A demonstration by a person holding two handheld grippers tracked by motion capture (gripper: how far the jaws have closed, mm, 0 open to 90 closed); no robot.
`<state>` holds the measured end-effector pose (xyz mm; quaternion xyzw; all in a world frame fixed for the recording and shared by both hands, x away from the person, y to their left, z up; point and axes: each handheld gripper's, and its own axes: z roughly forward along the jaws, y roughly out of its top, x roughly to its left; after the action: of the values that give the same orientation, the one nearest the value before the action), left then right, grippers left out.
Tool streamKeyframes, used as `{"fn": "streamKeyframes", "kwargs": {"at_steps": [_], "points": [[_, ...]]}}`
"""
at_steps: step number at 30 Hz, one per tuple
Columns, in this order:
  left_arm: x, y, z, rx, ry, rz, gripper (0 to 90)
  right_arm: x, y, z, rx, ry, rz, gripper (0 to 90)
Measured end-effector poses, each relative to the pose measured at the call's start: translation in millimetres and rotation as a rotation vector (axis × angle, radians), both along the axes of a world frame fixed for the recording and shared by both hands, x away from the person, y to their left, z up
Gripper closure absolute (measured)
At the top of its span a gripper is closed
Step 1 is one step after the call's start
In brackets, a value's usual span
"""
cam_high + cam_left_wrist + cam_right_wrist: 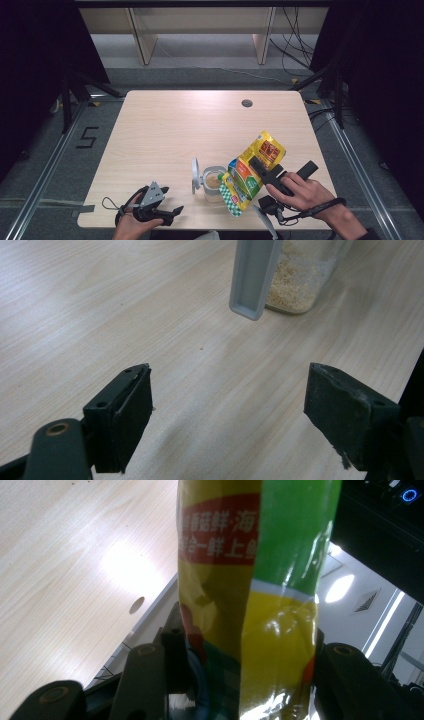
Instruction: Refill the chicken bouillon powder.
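A yellow, green and red food pouch (pixel 251 171) is tilted mouth-down over a clear jar (pixel 214 183) near the table's front edge. My right gripper (pixel 263 168) is shut on the pouch's middle; in the right gripper view the pouch (pixel 250 595) stands between both jaws, pinched. The jar holds pale granules (pixel 295 282), and its grey hinged lid (pixel 195 175) stands open at its left side. At the front left my left gripper (pixel 172 213) rests low over the table, open, with bare wood between its pads (pixel 127 415) and the lid (pixel 252 277) just ahead.
The wooden table (pixel 190 125) has a round cable hole (pixel 246 103) at its back right. Dark frame legs and cables stand on the grey floor beyond the far edge. The person's hands come in at the bottom edge.
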<state>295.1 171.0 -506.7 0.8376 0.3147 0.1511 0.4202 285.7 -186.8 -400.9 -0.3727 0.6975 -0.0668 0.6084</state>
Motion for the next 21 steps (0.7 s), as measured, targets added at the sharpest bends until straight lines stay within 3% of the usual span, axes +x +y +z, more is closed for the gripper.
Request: {"fn": "streamKeyframes", "kwargs": {"at_steps": [3,7,19,21], "points": [[-1.1,-0.9,-0.9,-0.015,0.023,0.011,18.9,0.8,0.8,-0.8,0.007,0.007,0.006,56.7],[-1.0,-1.0,-0.9,-0.015,0.024,0.009,18.9,0.4,0.7,0.1,0.005,0.007,0.004,56.7],[-1.1,-1.0,-0.8,-0.016,0.024,0.011,18.9,-0.4,-2.6,-0.3,0.001,0.007,-0.002,56.8],[0.0,0.1,-0.2,0.0,0.002,0.0,19.0,-0.7,-2.3,0.0,0.002,0.006,-0.001,56.8]]}}
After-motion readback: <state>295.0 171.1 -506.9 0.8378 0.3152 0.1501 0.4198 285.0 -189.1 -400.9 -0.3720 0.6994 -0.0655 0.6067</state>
